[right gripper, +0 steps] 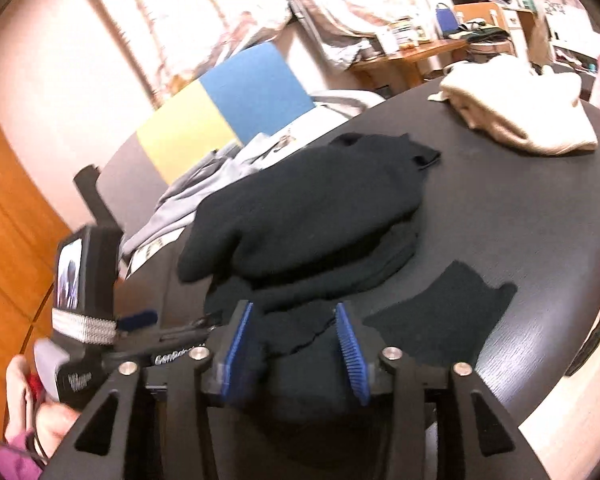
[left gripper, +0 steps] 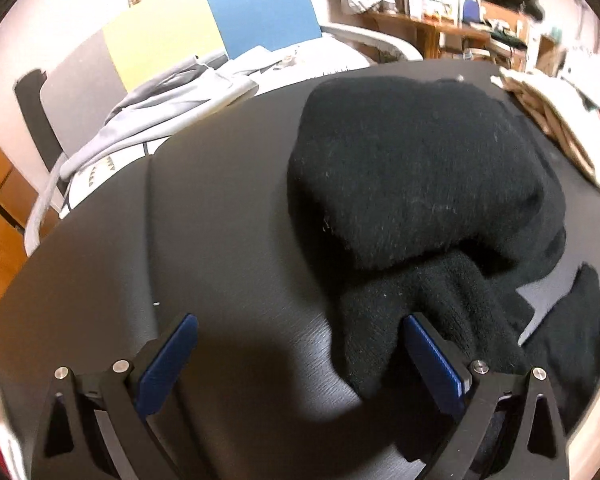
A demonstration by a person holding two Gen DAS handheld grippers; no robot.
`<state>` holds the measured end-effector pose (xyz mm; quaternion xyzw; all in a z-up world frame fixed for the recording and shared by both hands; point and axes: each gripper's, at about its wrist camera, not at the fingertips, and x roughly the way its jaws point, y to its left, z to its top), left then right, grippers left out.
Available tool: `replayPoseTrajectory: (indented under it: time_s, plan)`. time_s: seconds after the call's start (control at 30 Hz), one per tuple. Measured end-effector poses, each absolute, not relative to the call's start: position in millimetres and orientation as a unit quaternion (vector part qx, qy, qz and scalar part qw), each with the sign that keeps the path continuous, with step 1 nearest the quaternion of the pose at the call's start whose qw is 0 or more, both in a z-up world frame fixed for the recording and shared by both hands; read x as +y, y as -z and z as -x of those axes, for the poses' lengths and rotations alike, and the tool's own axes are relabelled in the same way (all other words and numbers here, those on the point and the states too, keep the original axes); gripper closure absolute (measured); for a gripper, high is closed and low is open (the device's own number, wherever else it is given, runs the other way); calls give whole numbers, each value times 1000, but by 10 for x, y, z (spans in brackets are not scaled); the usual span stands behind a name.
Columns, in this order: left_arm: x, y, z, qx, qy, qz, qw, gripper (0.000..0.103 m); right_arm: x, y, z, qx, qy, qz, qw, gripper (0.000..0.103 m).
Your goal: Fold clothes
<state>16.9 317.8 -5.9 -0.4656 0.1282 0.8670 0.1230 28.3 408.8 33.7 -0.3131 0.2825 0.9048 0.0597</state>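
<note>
I see the black sweater lying bunched near the middle of the dark table, its bulk folded over on itself, with a sleeve or hem reaching toward me. A separate flap of the same black knit lies flat on the table to the right of the pile.

My left gripper is spread wide and holds nothing; its right finger touches the near edge of the black cloth while the left one sits over bare table. My right gripper has its blue pads partly apart with black fabric between them, but I cannot tell whether they actually press it.

At the far right of the table sits a cream garment, well apart from the sweater. Beyond the table's far edge lies grey clothing, with a yellow and blue panel behind it.
</note>
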Motion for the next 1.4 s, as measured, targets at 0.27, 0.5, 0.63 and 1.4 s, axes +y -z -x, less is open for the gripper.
replayPoseTrajectory:
  time_s: [0.27,0.5,0.63,1.4]
  plan:
    - [3111,126,-34,114,-855,483,151,1,4498,-123,431,422,-847,322,35,35]
    - [3057,-1,-102,115,-848,473,212,69,4747,179,854,496,-799,338,47,89]
    - [3098,-79,-301,175,-855,435,222,99,4629,-251,1000,419,-851,315,26,93]
    - [90,-171,295,-25,-885,463,-29,103,2860,-929,844,349,-869,313,-154,93]
